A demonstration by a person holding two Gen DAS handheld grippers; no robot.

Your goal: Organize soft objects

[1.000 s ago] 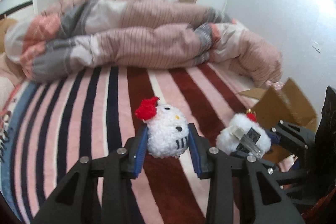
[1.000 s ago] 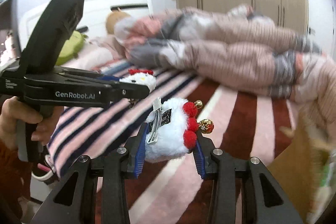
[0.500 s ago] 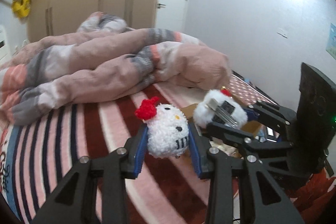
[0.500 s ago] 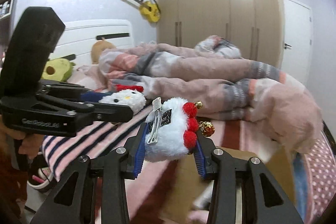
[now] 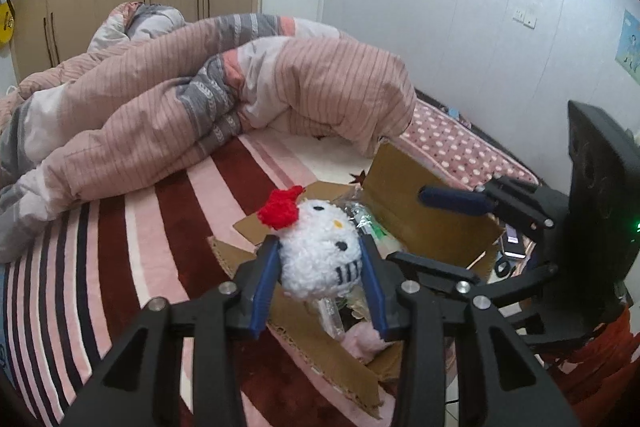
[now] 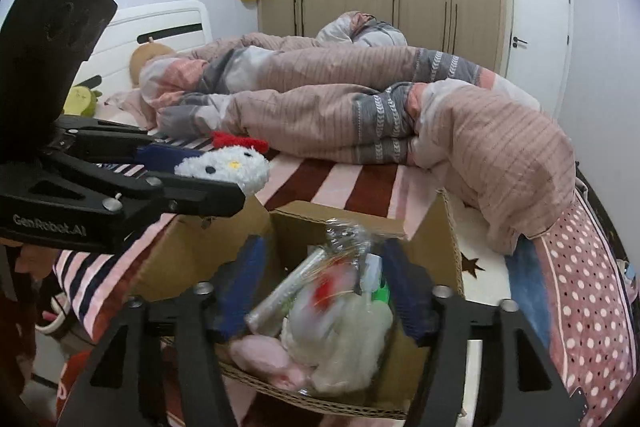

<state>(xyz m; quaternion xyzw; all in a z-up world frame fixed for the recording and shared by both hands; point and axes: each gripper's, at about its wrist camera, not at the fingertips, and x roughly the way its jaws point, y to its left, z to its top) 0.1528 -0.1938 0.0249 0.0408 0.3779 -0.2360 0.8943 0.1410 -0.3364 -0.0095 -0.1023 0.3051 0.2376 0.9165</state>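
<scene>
The bed (image 5: 168,227), with its striped blanket and heaped duvet (image 5: 224,95), carries an open cardboard box (image 5: 436,223) near its foot edge; every place below is given from that box.

The left hand-held gripper (image 5: 318,263) hangs over the box's near-left flap, its blue pads pressed into the sides of a white cat plush (image 5: 320,255) with a red bow (image 5: 280,213). The plush sits upright in the grip: bow up and tilted away from the box, face turned toward the camera, whiskers low on the box side. It is nearly round, so its long axis is hard to tell; if any, it runs from bow to chin.

The right hand-held gripper (image 6: 320,291) is directly above the box's opening, jaws opening, with nothing pressed between the pads. Below them, inside the box, lies a blurred white fluffy toy (image 6: 340,339) with a red patch, beside a pink soft thing (image 6: 264,355) and clear wrapping.

To do this step well, the left gripper should probably travel further over the opening, clear of the upright flap and of the right gripper, before the pads spread; letting go over the flap would likely roll the plush onto the bed.
</scene>
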